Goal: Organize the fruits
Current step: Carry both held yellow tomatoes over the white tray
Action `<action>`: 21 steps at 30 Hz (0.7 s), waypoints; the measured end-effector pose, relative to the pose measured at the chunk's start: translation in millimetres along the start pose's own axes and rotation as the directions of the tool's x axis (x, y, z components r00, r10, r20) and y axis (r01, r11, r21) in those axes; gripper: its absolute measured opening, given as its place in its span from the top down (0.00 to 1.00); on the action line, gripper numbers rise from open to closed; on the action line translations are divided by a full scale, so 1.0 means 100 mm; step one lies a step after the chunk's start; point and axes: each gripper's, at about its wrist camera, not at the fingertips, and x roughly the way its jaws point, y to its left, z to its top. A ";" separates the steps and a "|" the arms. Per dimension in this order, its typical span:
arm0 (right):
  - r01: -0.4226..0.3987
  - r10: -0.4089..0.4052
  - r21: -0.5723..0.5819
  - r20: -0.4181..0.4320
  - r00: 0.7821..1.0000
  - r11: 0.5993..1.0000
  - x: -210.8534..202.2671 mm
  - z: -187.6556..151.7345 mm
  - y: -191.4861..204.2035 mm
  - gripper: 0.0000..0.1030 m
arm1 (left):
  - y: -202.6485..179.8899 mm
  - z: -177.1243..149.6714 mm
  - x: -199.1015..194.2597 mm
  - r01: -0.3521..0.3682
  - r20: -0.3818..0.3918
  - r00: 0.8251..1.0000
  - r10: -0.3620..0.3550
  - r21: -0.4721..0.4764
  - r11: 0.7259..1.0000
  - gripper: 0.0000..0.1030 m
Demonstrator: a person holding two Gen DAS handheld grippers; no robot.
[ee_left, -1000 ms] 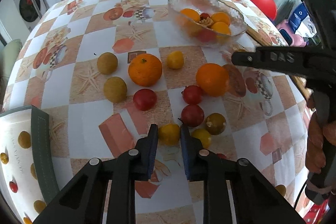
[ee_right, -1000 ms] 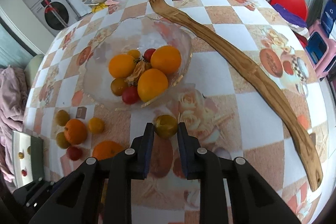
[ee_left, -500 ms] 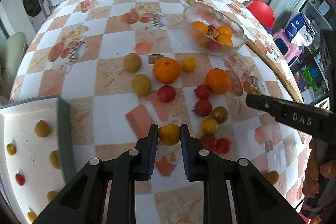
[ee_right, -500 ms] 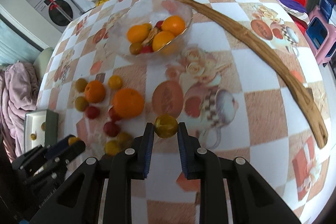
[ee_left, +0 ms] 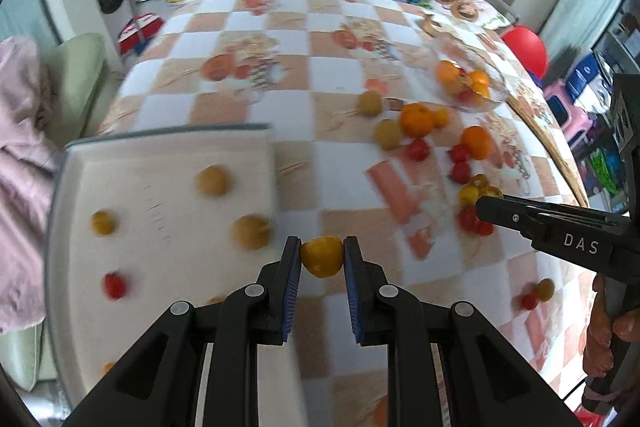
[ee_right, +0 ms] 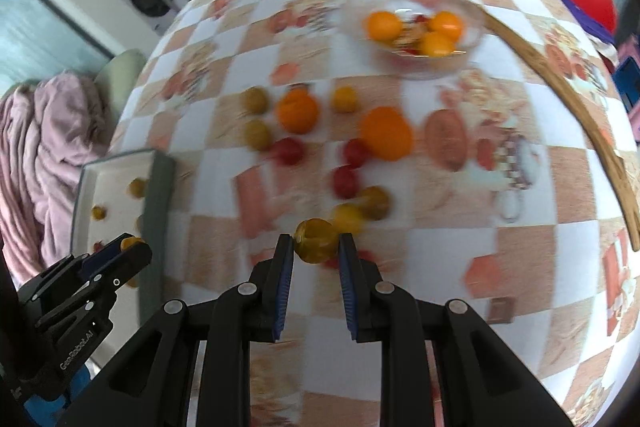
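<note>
My left gripper (ee_left: 322, 259) is shut on a yellow tomato (ee_left: 322, 256) and holds it above the table beside the right edge of a white tray (ee_left: 168, 155) that holds several small fruits. My right gripper (ee_right: 315, 247) is shut on a dark yellow-green tomato (ee_right: 315, 241) above a cluster of loose fruit. Loose oranges (ee_right: 386, 133), red tomatoes (ee_right: 345, 181) and yellow tomatoes lie on the checked tablecloth. A glass bowl (ee_right: 416, 67) with oranges stands at the back. The right gripper also shows at the right of the left wrist view (ee_left: 486, 201).
A long wooden back-scratcher (ee_right: 576, 99) lies along the table's right side. A pink blanket (ee_right: 44, 131) on a green seat is to the left. A red chair (ee_left: 524, 47) stands beyond the table.
Both grippers have swung left toward the tray, each still holding its tomato. The tray is now much larger in the left view; the bowl has receded. Both views are motion-blurred.
</note>
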 end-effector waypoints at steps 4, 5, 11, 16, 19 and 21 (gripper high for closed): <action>-0.029 0.028 -0.057 -0.018 0.999 0.998 0.07 -0.01 0.37 0.76 | 0.32 -0.15 -0.13 -0.040 0.002 0.999 0.040 -0.041 0.998 0.78; -0.040 0.038 -0.075 -0.023 0.999 0.996 0.10 -0.02 0.50 0.76 | 0.41 -0.19 -0.15 -0.052 0.000 0.999 0.052 -0.052 0.997 0.78; -0.090 0.083 -0.152 -0.049 0.995 0.984 0.21 -0.01 1.04 0.76 | 0.86 -0.37 -0.22 -0.110 -0.017 0.994 0.108 -0.120 0.987 0.78; -0.124 0.109 -0.208 -0.085 0.990 0.970 0.38 0.01 1.45 0.76 | 1.20 -0.47 -0.24 -0.160 -0.024 0.987 0.158 -0.166 0.973 0.78; -0.138 0.114 -0.234 -0.116 0.987 0.962 0.51 0.01 1.65 0.76 | 1.34 -0.52 -0.20 -0.181 -0.039 0.983 0.177 -0.183 0.966 0.78; -0.139 0.108 -0.251 -0.132 0.985 0.958 0.61 0.00 1.76 0.76 | 1.40 -0.54 -0.18 -0.194 -0.047 0.981 0.189 -0.189 0.963 0.78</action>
